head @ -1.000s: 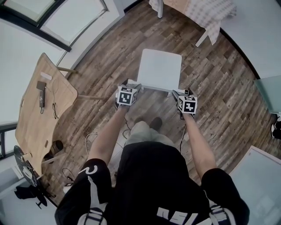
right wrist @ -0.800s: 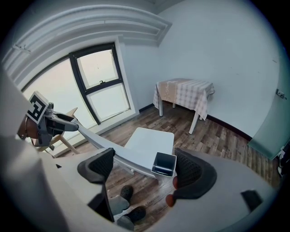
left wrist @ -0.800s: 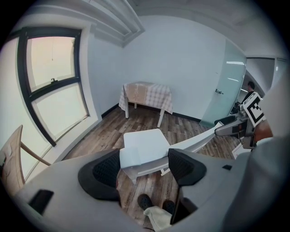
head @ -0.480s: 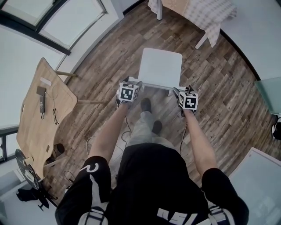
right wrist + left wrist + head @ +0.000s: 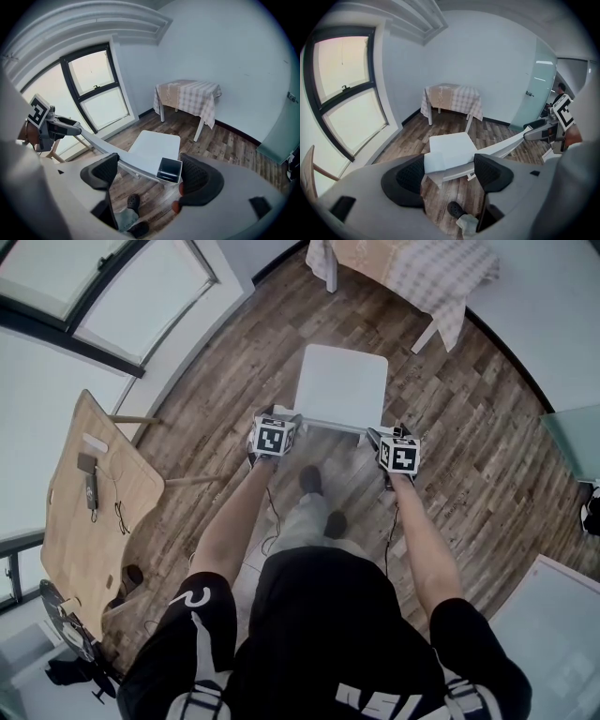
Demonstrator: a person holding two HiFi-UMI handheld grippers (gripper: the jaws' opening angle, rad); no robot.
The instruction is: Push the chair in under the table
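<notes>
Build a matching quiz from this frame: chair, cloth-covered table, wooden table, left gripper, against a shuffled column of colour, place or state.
Things:
1. chair
2. cloth-covered table
3. wooden table
4. left gripper

Descriptions:
A. checked cover, beyond the chair
B. jaws apart, at the backrest's left end
C. white, not yet under the table
D. light wood, at the person's left

Pairs: 1-C, 2-A, 3-D, 4-B

black t-shirt [image 5: 328,634], white print on sleeve; light trousers [image 5: 298,521]; dark clogs [image 5: 309,479]. left gripper [image 5: 449,174], right gripper [image 5: 146,174]: grey shells, black ribbed pads [image 5: 410,176], black-white marker cubes [image 5: 273,437].
</notes>
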